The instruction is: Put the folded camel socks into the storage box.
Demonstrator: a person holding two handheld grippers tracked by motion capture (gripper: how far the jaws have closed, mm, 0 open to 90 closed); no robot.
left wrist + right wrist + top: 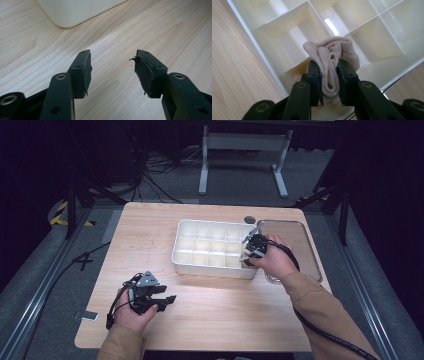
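Right gripper [329,75] has its jaws clamped on a beige knit sock [332,57], bunched and folded, held just above a near-corner compartment of the white plastic divider tray [262,53] at the tray's right end. The sock looks light, soft and floppy, ribbed knit, not fragile; it squashes under the pads, so gripping the thick folded middle, as here, seems safest, since loose ends could snag on the thin stiff partitions. Tray is glossy, rigid, with square cells, sitting on the pale wood-grain table [210,305]. Left gripper [112,67] rests near the table's front, jaws apart, holding nothing, pads frayed. A flat metal tray [300,237] lies beside the divider tray.
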